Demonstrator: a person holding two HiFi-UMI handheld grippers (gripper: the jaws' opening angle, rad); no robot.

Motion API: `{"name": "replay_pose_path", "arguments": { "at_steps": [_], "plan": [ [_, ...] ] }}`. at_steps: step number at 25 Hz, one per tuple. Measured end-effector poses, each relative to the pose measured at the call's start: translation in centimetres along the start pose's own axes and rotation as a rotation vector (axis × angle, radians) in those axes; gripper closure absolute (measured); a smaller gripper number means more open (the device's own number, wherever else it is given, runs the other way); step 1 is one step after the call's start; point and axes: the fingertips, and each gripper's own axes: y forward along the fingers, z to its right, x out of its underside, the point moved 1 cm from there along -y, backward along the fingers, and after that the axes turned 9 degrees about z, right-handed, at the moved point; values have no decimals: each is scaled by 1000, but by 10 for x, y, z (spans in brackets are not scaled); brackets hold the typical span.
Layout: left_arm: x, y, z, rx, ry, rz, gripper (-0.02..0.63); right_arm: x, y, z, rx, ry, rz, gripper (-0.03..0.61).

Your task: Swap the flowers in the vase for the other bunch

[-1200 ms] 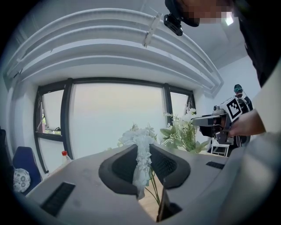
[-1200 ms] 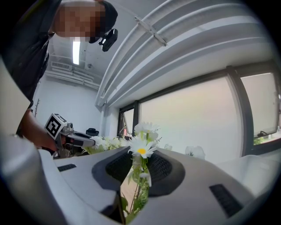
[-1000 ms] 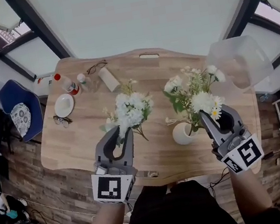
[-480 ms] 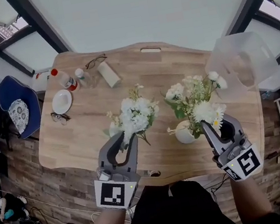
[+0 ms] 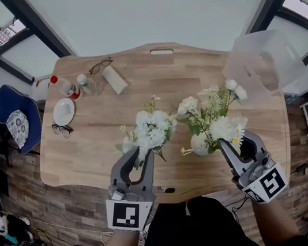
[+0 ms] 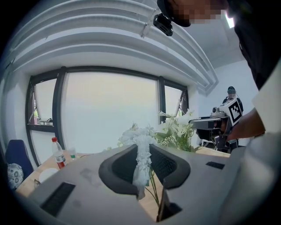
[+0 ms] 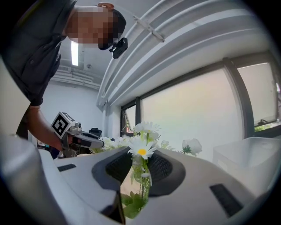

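Note:
A bunch of small white flowers is gripped by its stems in my left gripper, which is shut on it above the near half of the wooden table. In the left gripper view that white bunch stands upright between the pads. My right gripper is shut on a daisy bunch with green leaves. In the right gripper view its stems pass between the pads. A round white vase stands on the table just left of the right gripper, partly hidden by the daisy bunch. Whether any stems reach into it I cannot tell.
At the table's far left are two bottles, a white plate, two pairs of glasses and a lying pale cylinder. A clear plastic box stands at the right edge. A blue chair is left of the table.
Both grippers have sunk a little toward the table, each still holding its bunch. The two bunches now stand closer together.

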Motion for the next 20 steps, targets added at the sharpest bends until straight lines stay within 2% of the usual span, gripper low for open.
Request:
{"name": "replay_pose_path", "arguments": {
  "at_steps": [9, 16, 20],
  "plan": [
    [0, 3, 7, 29, 11, 7, 531, 6, -12, -19, 32, 31, 17, 466],
    [3, 3, 16, 45, 9, 10, 531, 26, -16, -12, 100, 207, 2, 462],
    [-4, 3, 20, 46, 11, 31, 531, 25, -12, -12, 98, 190, -34, 445]
  ]
}}
